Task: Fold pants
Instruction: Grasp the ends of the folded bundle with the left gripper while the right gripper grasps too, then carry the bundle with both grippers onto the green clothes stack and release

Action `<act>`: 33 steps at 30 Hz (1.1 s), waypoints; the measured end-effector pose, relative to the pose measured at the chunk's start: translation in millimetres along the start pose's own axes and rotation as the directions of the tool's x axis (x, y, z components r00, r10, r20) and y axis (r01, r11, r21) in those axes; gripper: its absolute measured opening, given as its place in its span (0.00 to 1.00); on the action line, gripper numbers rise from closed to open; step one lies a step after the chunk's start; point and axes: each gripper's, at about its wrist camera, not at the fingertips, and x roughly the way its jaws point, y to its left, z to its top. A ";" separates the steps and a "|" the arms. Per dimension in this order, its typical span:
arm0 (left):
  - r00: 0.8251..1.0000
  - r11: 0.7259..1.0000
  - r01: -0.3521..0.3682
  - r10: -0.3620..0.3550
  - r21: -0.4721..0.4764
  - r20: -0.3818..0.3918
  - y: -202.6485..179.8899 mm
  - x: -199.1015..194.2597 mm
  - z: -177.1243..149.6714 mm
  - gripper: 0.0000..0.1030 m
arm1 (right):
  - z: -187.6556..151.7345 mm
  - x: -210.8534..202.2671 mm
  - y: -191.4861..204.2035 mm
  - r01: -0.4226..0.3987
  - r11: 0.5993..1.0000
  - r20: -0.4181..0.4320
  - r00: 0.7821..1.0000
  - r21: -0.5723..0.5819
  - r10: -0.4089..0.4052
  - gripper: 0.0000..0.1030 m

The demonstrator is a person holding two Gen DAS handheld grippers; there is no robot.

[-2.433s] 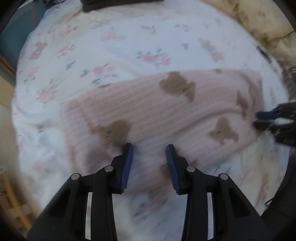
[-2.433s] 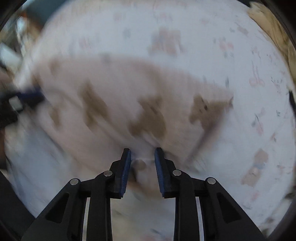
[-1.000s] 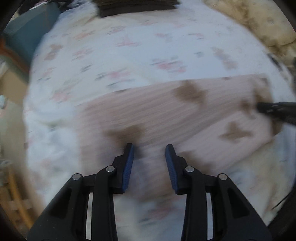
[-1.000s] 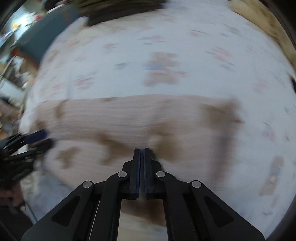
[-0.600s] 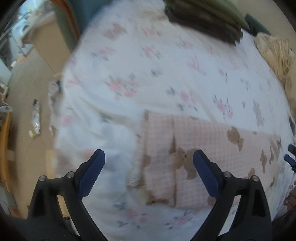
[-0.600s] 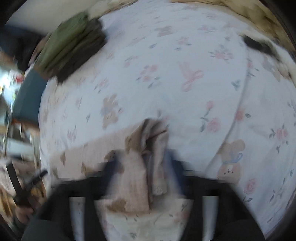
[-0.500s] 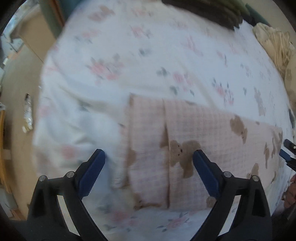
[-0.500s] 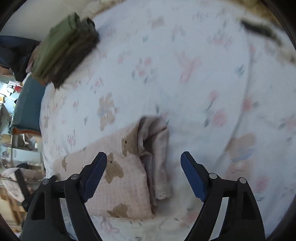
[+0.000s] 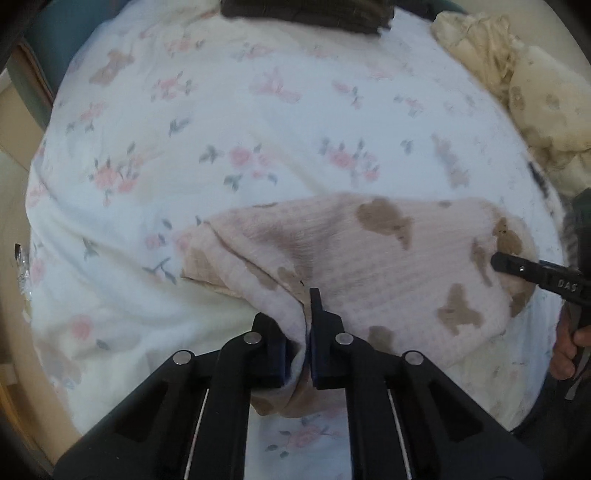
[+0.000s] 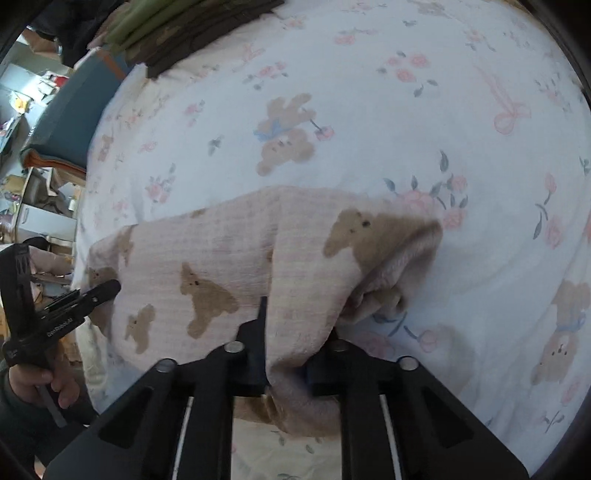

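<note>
Right now the pink bear-print pants [image 9: 369,266] lie across the flowered bed [image 9: 221,110], bunched up ahead of both grippers. Left gripper [image 9: 307,332] is clamped on a fold of the near edge — right gripper [image 10: 286,343] likewise pinches cloth at the other end. Beyond them, far across the bed, sits a dark clothes stack [image 9: 306,11].

The right tool [image 9: 546,275] bears the letters "DAS"; white lettering on the left tool [image 10: 62,326] is unreadable.
</note>
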 end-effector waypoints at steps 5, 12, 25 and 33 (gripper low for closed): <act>0.987 1.000 0.027 -0.028 0.013 0.157 0.2 -65.6 22.1 0.06 | 10.8 -52.0 7.6 -0.091 0.996 0.128 0.987 -0.017 0.092 0.10; 0.933 0.998 0.025 -0.046 0.062 0.356 3.8 -128.1 105.9 0.06 | 89.3 -114.4 41.6 -0.126 0.982 0.311 0.936 -0.139 0.164 0.10; 0.808 0.994 -0.106 0.064 0.038 0.585 52.8 -126.7 388.9 0.06 | 387.4 -110.6 134.6 0.111 0.949 0.509 0.859 -0.297 0.059 0.10; 0.875 0.951 -0.303 0.253 0.059 0.413 69.8 -7.1 463.2 0.07 | 474.0 -2.9 136.2 0.280 0.938 0.420 0.891 -0.206 -0.173 0.14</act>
